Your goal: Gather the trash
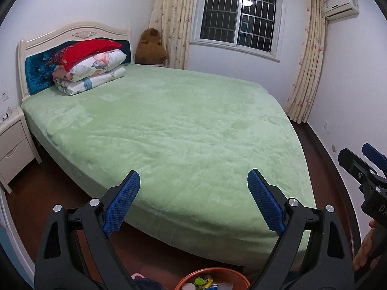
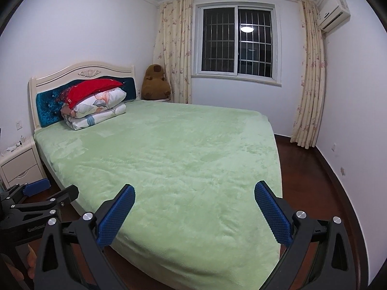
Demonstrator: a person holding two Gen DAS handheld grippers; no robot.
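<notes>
Bedroom walls, a barred window point(image 2: 238, 42) and flowered curtains point(image 2: 175, 48) fill the background of both my wrist views, with a wide bed point(image 1: 181, 125) under a pale green cover taking up most of what I see. At the headboard corner I can make out folded quilts point(image 1: 92, 72) with a red pillow point(image 1: 89, 49) on top, a brown plush toy point(image 1: 151, 47) past the far corner of the bed, and a white nightstand point(image 1: 13, 149) beside the head end.

My left gripper point(image 1: 193, 203) hangs above the foot corner of the bed with its blue pads point(image 1: 122, 205) spread wide; nothing sits between them and they touch nothing. Directly below it, on the dark wooden floor point(image 1: 48, 193) just off the foot edge of the bed, I see the rim of an orange basket point(image 1: 186, 280) with colourful wrappers point(image 1: 204, 282) inside; that is where the trash is.

My right gripper point(image 2: 194, 215) is likewise spread wide and empty, held over the foot end of the bed, clear of the cover. Each gripper shows at the edge of the other's view, side by side and apart.
</notes>
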